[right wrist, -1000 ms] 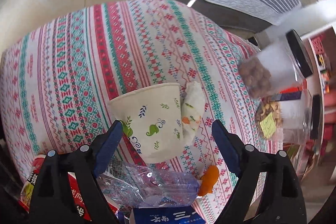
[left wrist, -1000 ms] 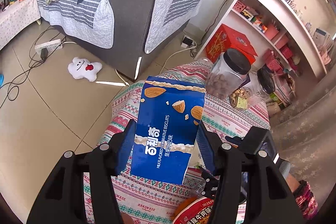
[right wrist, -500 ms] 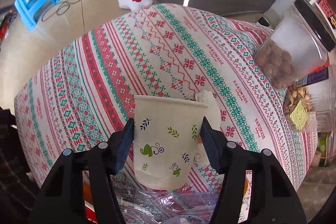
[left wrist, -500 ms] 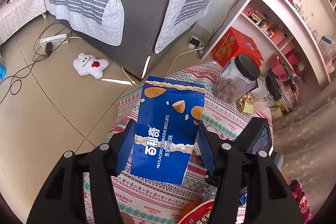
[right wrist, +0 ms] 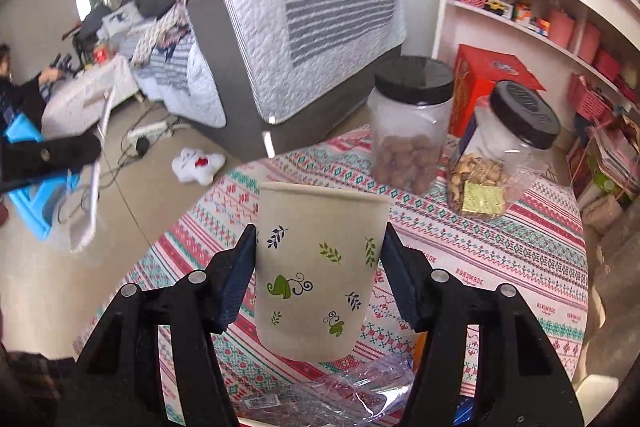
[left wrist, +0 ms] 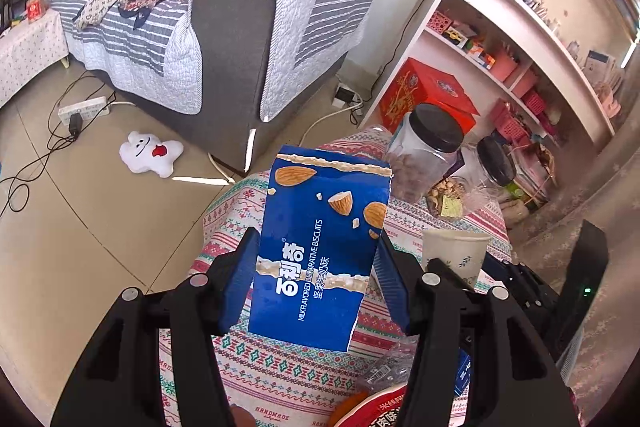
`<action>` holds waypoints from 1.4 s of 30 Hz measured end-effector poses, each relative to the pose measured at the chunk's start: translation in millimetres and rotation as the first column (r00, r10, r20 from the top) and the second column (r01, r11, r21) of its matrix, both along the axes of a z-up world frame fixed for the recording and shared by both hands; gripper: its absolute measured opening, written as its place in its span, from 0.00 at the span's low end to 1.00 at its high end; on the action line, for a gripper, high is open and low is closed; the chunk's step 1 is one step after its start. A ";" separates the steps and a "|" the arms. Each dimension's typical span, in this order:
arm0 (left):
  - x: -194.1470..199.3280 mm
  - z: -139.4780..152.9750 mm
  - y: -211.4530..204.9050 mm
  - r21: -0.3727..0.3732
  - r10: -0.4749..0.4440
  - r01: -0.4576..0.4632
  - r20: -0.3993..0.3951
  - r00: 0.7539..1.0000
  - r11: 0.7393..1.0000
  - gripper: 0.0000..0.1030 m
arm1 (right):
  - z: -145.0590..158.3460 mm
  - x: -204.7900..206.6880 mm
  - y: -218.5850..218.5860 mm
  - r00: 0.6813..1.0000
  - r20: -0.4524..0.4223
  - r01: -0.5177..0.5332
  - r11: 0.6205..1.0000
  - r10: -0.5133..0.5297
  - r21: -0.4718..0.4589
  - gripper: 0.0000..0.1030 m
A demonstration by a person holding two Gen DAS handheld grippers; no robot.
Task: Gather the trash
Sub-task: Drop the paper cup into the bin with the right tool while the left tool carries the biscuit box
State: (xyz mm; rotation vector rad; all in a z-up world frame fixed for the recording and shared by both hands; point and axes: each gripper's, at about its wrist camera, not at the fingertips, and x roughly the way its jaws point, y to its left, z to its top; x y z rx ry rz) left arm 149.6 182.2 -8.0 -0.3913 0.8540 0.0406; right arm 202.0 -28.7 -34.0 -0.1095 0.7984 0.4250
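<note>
My left gripper [left wrist: 316,279] is shut on a blue biscuit box [left wrist: 320,247] and holds it upright above the patterned tablecloth [left wrist: 280,367]. My right gripper [right wrist: 318,279] is shut on a cream paper cup [right wrist: 316,267] with leaf prints, lifted above the table; the cup also shows in the left wrist view [left wrist: 456,255]. A crumpled clear plastic bottle [right wrist: 340,395] lies on the cloth below the cup. A red instant noodle bowl [left wrist: 380,407] sits at the table's near edge.
Two clear jars with black lids [right wrist: 412,131] [right wrist: 508,147] stand at the table's far side. A grey sofa [left wrist: 232,47] with a striped cover stands beyond, and white shelves [left wrist: 500,39] on the right. A white plush toy [left wrist: 152,151] and cables lie on the floor.
My right gripper closed on the paper cup, lifted it off the table and tilted up level. My left gripper rose a little with the biscuit box.
</note>
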 end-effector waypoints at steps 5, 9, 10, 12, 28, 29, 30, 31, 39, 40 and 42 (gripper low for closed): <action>-3.8 6.7 -22.4 0.018 -0.035 0.034 0.061 0.998 0.999 0.54 | 32.2 -26.6 -31.4 0.982 0.118 0.134 0.986 -0.145 0.095 0.56; -9.6 14.3 -45.0 0.038 -0.074 0.070 0.120 0.990 0.997 0.54 | 44.6 -50.0 -52.8 0.943 0.197 0.249 0.962 -0.266 0.110 0.57; -11.3 16.2 -51.7 0.045 -0.085 0.080 0.135 0.987 0.996 0.54 | 47.1 -55.9 -58.3 0.931 0.216 0.278 0.954 -0.296 0.108 0.57; -15.2 19.5 -64.4 0.051 -0.100 0.093 0.161 0.982 0.994 0.54 | 52.4 -67.2 -70.3 0.899 0.245 0.345 0.932 -0.362 0.110 0.57; -36.3 26.6 -155.4 0.095 -0.184 0.165 0.259 0.948 0.982 0.54 | 56.3 -140.3 -210.7 0.474 0.374 0.822 0.553 -0.797 0.135 0.59; -36.2 25.5 -159.9 0.098 -0.188 0.168 0.258 0.948 0.981 0.54 | 53.3 -142.7 -221.8 0.447 0.373 0.842 0.523 -0.813 0.131 0.59; -36.6 24.7 -164.5 0.101 -0.192 0.172 0.257 0.947 0.980 0.54 | 50.8 -144.7 -233.3 0.422 0.368 0.860 0.494 -0.829 0.127 0.59; -37.0 23.6 -168.8 0.104 -0.197 0.175 0.257 0.946 0.979 0.54 | 48.4 -146.9 -244.8 0.396 0.363 0.877 0.464 -0.844 0.124 0.59; -40.4 13.4 -208.6 0.145 -0.247 0.216 0.247 0.937 0.966 0.54 | 33.9 -168.9 -319.7 0.212 0.313 0.962 0.254 -0.926 0.101 0.61; -41.7 12.1 -213.6 0.151 -0.254 0.222 0.247 0.935 0.963 0.54 | 31.6 -170.4 -327.9 0.195 0.303 0.968 0.233 -0.933 0.094 0.61; -44.5 10.6 -225.4 0.164 -0.273 0.237 0.248 0.930 0.958 0.54 | 28.8 -174.0 -341.0 0.164 0.282 0.977 0.196 -0.945 0.089 0.64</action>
